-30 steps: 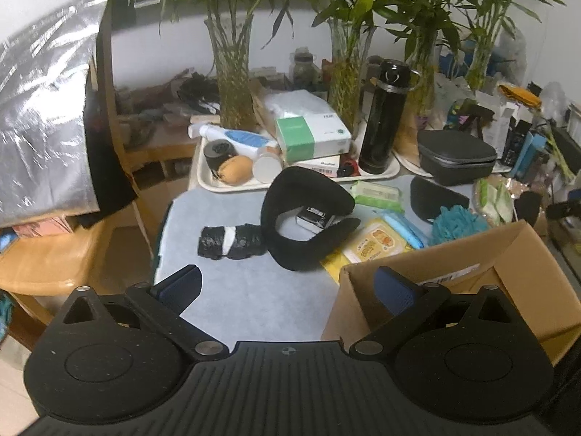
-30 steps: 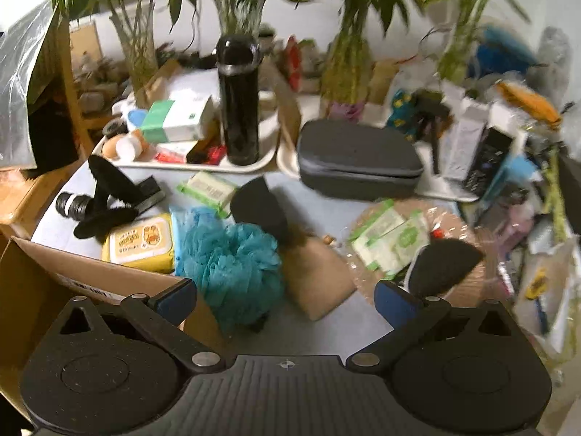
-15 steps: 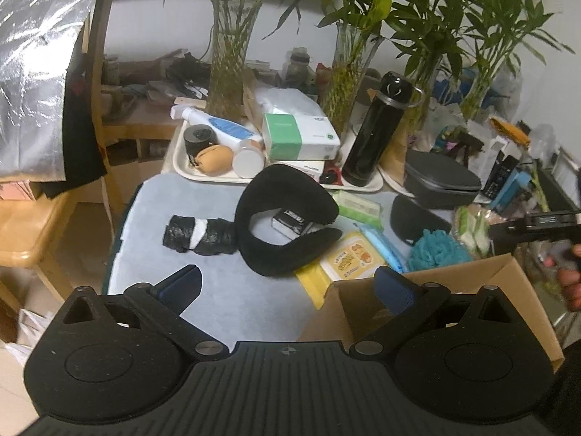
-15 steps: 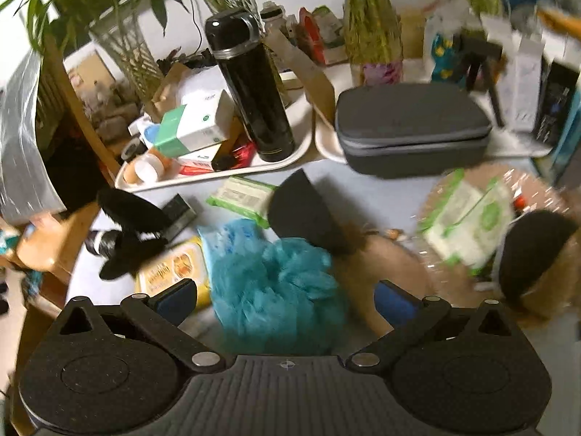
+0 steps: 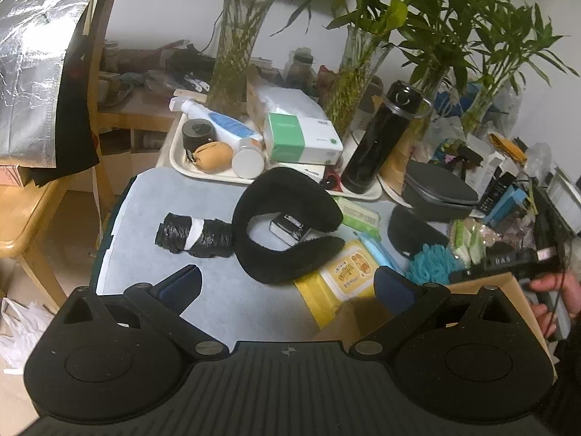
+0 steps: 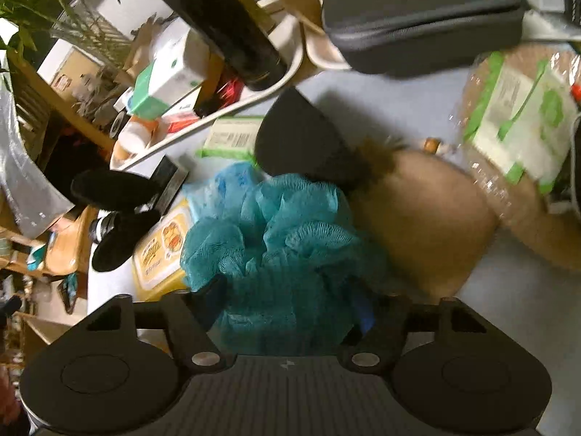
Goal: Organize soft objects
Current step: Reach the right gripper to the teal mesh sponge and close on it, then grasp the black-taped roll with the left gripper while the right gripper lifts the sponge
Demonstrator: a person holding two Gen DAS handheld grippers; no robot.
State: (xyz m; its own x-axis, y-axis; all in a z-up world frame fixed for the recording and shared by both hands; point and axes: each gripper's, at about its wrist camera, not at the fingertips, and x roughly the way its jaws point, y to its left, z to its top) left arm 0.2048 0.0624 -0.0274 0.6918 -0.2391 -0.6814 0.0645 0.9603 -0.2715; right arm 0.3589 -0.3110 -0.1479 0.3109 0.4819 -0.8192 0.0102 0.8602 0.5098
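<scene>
A teal mesh bath pouf [image 6: 283, 247] lies on the grey table, beside a yellow wipes pack [image 6: 159, 254]. My right gripper [image 6: 287, 301] points steeply down onto the pouf. Its jaws are closing and both fingers are sunk into the mesh. From the left wrist view the pouf [image 5: 432, 263] shows beyond the cardboard box [image 5: 341, 319], with a person's hand [image 5: 555, 290] on that gripper. My left gripper [image 5: 287, 281] hovers open over the table's near side with nothing between its fingers. Ahead of it lie a black U-shaped neck pillow [image 5: 276, 265] and a rolled black sock bundle [image 5: 196, 234].
A white tray [image 5: 218, 178] at the back holds bottles, a green-and-white box and a tall black flask [image 5: 377, 138]. A grey zip case [image 6: 417, 25], a brown furry pad [image 6: 425, 218], a dark fabric piece [image 6: 297, 141] and wrapped green packets [image 6: 515, 109] crowd the right side. Vases of bamboo stand behind.
My right gripper has dropped onto the teal pouf, rolled, and narrowed its jaws around it. My left gripper has shifted slightly and tilted, still open.
</scene>
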